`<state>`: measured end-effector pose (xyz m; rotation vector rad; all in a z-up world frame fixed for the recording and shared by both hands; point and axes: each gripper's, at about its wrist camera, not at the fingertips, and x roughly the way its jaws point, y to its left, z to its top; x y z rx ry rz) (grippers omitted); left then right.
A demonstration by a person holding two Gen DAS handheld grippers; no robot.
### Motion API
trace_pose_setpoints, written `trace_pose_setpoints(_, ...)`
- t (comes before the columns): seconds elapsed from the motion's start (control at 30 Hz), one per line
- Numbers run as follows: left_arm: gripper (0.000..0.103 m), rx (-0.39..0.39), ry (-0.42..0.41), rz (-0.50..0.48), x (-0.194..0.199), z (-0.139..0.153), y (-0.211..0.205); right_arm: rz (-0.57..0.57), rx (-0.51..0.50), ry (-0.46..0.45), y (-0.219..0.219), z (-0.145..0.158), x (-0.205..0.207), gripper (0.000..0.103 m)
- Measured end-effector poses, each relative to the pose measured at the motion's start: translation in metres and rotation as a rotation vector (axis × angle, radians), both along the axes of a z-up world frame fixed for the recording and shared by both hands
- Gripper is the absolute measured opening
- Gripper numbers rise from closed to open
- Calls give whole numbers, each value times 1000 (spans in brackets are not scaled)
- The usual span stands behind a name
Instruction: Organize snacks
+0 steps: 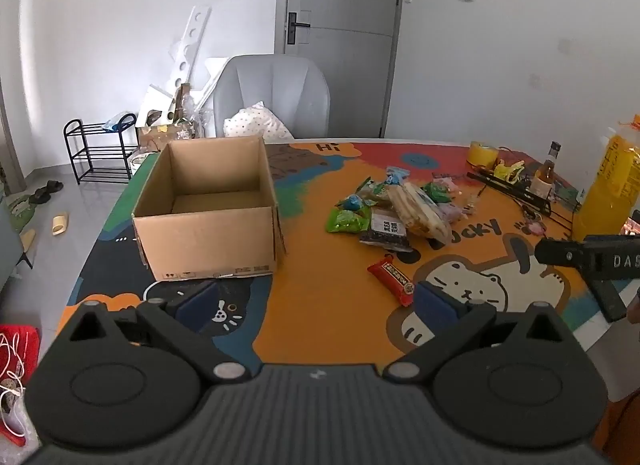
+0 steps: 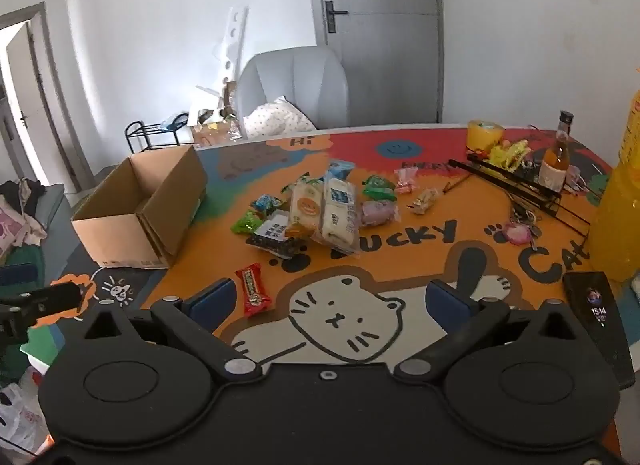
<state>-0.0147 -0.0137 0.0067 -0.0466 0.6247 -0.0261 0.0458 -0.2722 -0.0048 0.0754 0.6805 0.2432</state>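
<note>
step: nothing packed yet, I'd say | snacks (image 2: 320, 209) heaped mid-table, cardboard box (image 1: 208, 205) empty beside them | next: probably reach for the red bar (image 2: 253, 289) (nearest) | left claw (image 1: 316, 305) wide open, holds nothing | right claw (image 2: 328, 299) wide open, touches nothing

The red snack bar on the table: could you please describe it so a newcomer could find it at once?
Start at the open cardboard box on the colourful cartoon table mat. Beside it lies the heap of snack packets. The red snack bar lies alone, nearer the camera than the heap, beside the white cat drawing; it is the only red wrapper.
</note>
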Motion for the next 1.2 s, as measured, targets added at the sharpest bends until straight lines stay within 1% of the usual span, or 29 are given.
trace_pose_setpoints(0.43,103,1,-12,1,-1,6,2,-20,1,-22,-4,7,-1,103)
trace_pose_setpoints(0.63,103,1,-24,-2,-4,8,3,-13,-18,-31,-2,8,-2,103)
trace_pose_setpoints(1.2,103,-3,-33,6,-6,8,7,-15,-24,-33,1,10,-4,103)
